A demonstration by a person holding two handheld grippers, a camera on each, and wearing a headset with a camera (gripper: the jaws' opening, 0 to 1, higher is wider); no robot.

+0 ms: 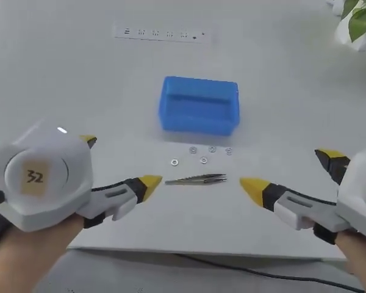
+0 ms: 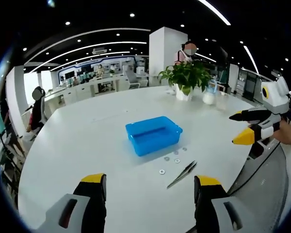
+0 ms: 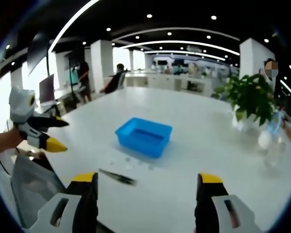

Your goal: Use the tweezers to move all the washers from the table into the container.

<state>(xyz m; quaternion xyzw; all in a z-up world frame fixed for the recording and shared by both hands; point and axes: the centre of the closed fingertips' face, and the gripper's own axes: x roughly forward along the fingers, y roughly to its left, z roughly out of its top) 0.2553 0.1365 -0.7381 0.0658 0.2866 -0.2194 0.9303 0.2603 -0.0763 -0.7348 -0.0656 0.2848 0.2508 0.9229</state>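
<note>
Smooth plastic is shown by the container (image 1: 199,105) — metal, seemingly, by tweezers (image 1: 196,179) and washers (image 1: 203,160); the table (image 1: 280,91) is finished matt.

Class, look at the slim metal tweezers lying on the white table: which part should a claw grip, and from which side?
Grip the slim metal tweezers mid-length, across their narrow width, from straight above. They lie flat on the white table, and small metal washers sit just beyond, so a low approach could scatter those.
</note>
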